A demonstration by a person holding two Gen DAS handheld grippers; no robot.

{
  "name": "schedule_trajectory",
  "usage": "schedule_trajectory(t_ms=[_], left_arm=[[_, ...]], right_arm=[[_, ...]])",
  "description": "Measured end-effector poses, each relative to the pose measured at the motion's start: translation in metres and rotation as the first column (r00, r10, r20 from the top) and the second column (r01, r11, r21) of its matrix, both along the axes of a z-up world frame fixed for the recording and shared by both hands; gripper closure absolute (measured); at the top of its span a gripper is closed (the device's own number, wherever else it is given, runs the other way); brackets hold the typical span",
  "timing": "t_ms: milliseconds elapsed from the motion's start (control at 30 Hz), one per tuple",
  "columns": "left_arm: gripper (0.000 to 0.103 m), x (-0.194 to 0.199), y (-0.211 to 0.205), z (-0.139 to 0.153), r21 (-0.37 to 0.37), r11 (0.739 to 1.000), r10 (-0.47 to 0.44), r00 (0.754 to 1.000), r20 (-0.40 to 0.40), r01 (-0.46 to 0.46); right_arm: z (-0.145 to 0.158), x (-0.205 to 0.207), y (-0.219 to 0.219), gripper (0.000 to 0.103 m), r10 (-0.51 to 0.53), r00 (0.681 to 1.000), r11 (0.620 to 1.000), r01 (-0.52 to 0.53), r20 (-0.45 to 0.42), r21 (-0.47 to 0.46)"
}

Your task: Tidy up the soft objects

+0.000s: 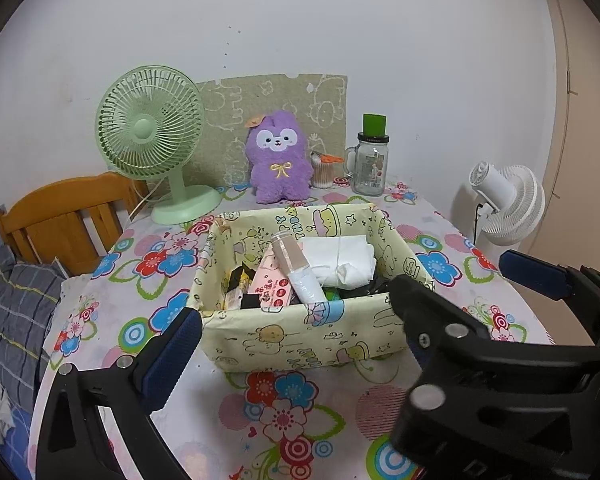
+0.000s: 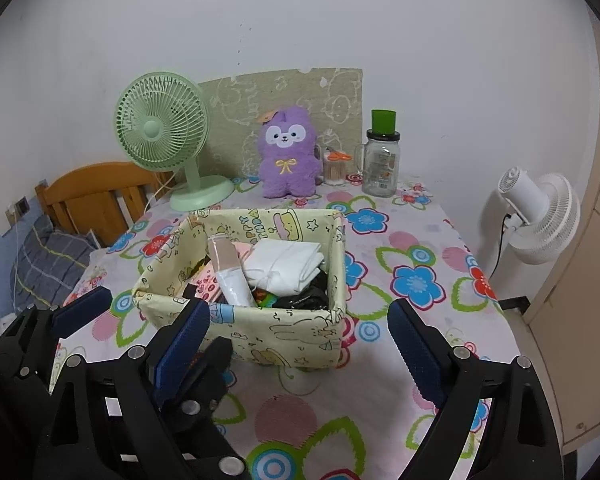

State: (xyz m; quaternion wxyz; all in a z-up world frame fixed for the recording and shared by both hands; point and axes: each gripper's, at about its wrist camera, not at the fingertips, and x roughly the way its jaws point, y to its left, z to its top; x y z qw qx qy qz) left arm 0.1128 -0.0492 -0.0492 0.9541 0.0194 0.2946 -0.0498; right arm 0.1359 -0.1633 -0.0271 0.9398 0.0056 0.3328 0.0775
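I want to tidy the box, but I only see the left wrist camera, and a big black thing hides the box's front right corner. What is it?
Observer: It is a finger of the right gripper. The right wrist view shows its jaws open and holding nothing.
Operator: What's in the corner it hides?
Observer: A crumpled black item lies there in the box, partly under the white folded bundle.
Operator: Is my gripper bumping the other one?
Observer: One finger of your left gripper sits just behind the right gripper's left finger. I cannot tell whether they touch.
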Motion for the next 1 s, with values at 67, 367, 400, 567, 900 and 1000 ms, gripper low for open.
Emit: schedule_trajectory(t_ms=[67, 367, 400, 567, 900, 1000], left_arm=[[0.0, -0.004, 0.003, 0.001, -0.004, 1.0, 0.004, 1.0, 0.002, -0.004], [0.0, -0.021, 0.008, 0.006, 0.006, 1.0, 0.003, 1.0, 0.018, -0.003], [0.0, -0.023, 0.009, 0.006, 0.003, 1.0, 0.004, 1.0, 0.02, -0.004], [0.0, -0.032, 0.016, 0.009, -0.002, 1.0, 0.018, 0.999, 0.036, -0.018], [0.0, -0.05, 0.026, 0.017, -0.002, 0.999, 0.046, 0.996, 0.074, -0.046], [0.0, -0.056, 0.03, 0.022, 0.014, 0.998, 0.056, 0.993, 0.102, -0.058]], right_arm=[[0.001, -0.004, -0.001, 0.01, -0.004, 1.0, 1.0, 0.004, 0.003, 0.001], [0.008, -0.024, -0.002, 0.008, -0.005, 0.999, 1.0, 0.006, 0.033, -0.015], [0.009, -0.026, -0.002, 0.008, -0.007, 0.999, 1.0, 0.008, 0.036, -0.014], [0.013, -0.036, -0.005, 0.009, -0.015, 0.998, 1.0, 0.016, 0.054, -0.017], [0.023, -0.056, -0.011, 0.008, -0.048, 0.994, 0.999, 0.049, 0.095, -0.017], [0.028, -0.06, -0.013, 0.008, -0.06, 0.992, 0.998, 0.063, 0.11, -0.025]])
